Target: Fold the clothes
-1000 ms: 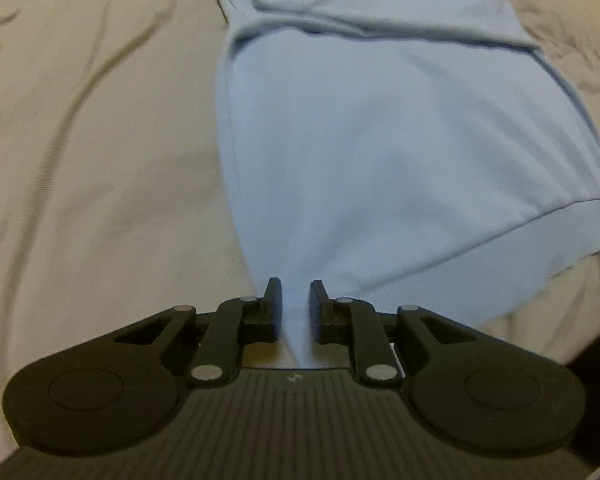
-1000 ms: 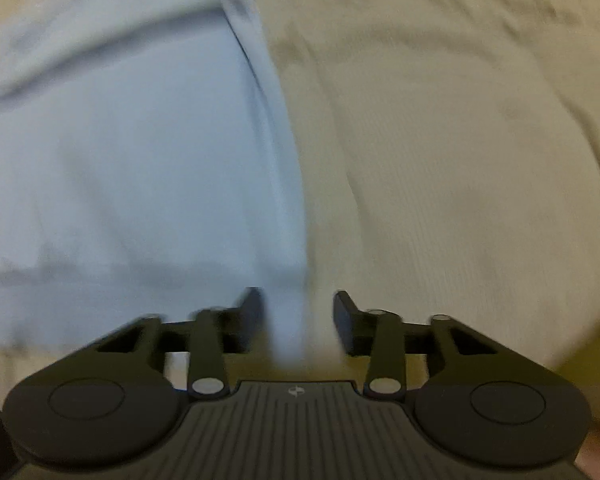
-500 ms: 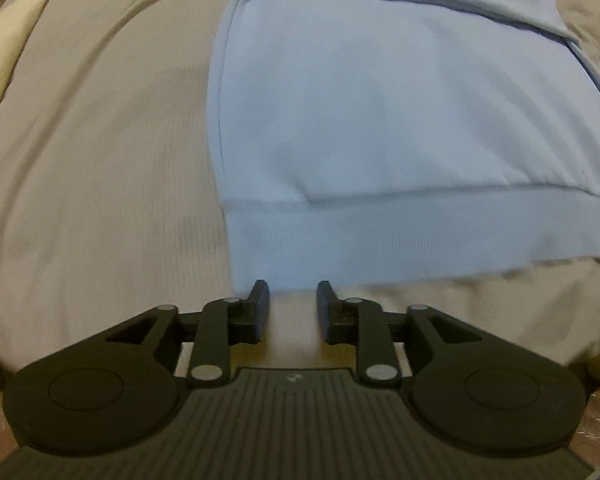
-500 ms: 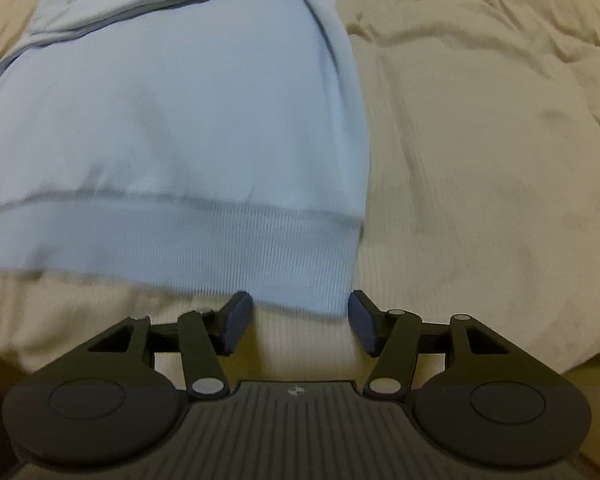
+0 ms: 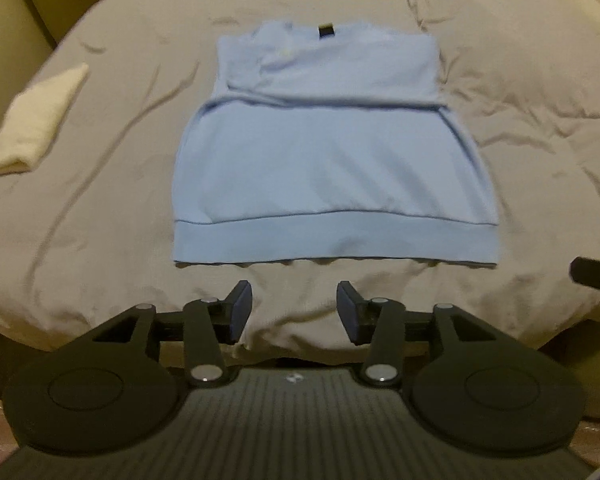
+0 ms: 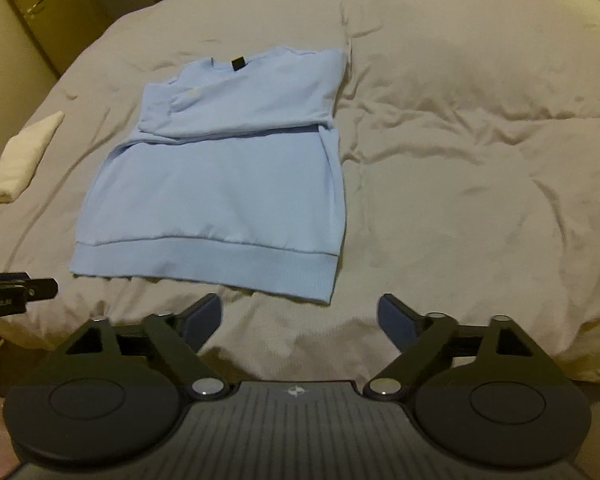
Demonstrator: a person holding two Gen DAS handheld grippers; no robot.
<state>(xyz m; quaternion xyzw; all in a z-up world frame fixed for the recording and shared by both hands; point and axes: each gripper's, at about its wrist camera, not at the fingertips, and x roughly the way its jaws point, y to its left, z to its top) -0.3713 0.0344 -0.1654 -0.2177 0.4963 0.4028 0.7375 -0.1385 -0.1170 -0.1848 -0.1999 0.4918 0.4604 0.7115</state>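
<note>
Sweatshirt (image 5: 332, 168) lies flat, seemingly sleeves folded, beyond both empty claws, left (image 5: 294, 312) and right (image 6: 300, 320), opening.

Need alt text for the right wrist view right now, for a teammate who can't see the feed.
A light blue sweatshirt lies flat on a beige bed cover, sleeves folded across its chest, ribbed hem nearest the camera. The right gripper hangs short of the hem, jaws opening with nothing between them. A folded white cloth lies at far left; the left gripper's tip shows at the left edge.
</note>
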